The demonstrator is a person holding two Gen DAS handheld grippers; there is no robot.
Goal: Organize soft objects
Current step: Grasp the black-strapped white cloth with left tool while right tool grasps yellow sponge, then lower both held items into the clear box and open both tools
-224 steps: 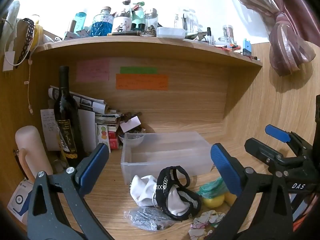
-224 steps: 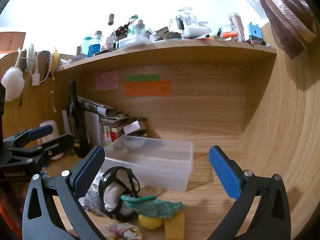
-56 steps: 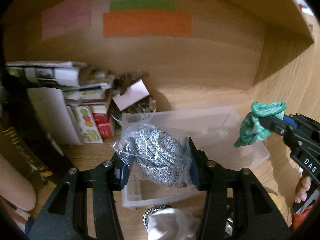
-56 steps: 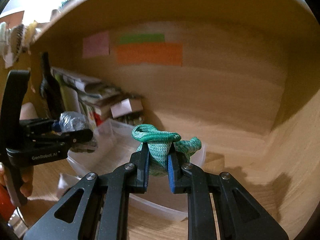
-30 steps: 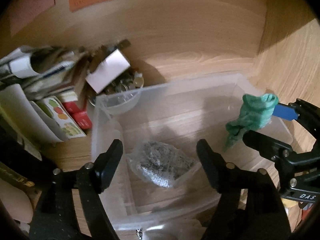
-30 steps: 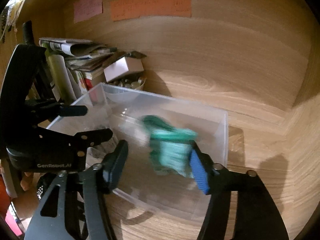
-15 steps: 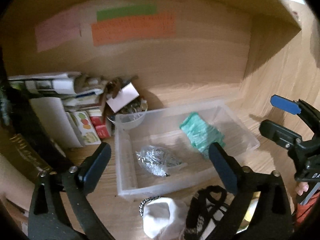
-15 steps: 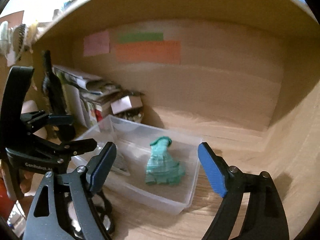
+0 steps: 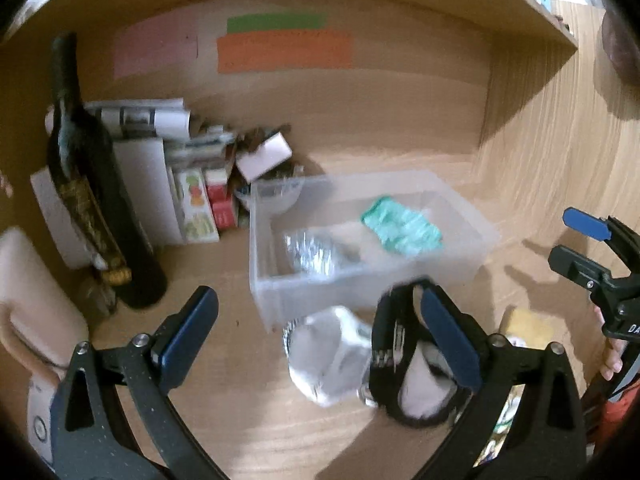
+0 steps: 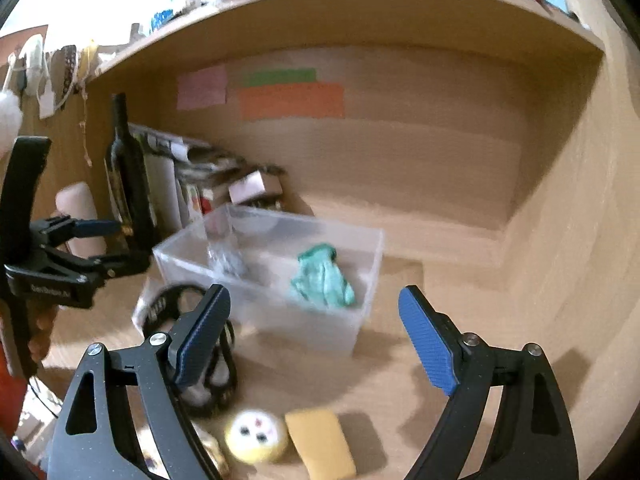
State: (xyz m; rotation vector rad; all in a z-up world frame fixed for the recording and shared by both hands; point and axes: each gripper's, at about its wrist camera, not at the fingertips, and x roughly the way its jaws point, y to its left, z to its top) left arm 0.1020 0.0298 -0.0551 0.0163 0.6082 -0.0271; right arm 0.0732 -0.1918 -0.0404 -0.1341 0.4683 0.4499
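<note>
A clear plastic bin (image 9: 476, 248) (image 10: 362, 320) sits on the wooden desk. In it lie a green cloth (image 9: 402, 226) (image 10: 322, 276) and a bagged grey item (image 9: 316, 254) (image 10: 226, 258). In front of the bin lie a white cloth (image 9: 328, 354) and a black-banded garment (image 9: 394, 354) (image 10: 176, 306). A yellow ball (image 10: 256, 436) and a yellow sponge (image 10: 320, 442) (image 9: 526, 324) lie nearer. My left gripper (image 9: 320, 334) is open and empty above the white cloth. My right gripper (image 10: 316, 340) is open and empty above the ball and sponge.
A dark wine bottle (image 9: 86, 184) (image 10: 128, 176) stands left of the bin with stacked papers and small boxes (image 9: 192, 200) behind. A beige rounded object (image 9: 30, 304) is at far left. A wooden side wall (image 10: 580, 240) rises on the right; a shelf spans overhead.
Both grippers dropped their items into the bin, opened and pulled back. They now sit lower and nearer the front, above the loose items.
</note>
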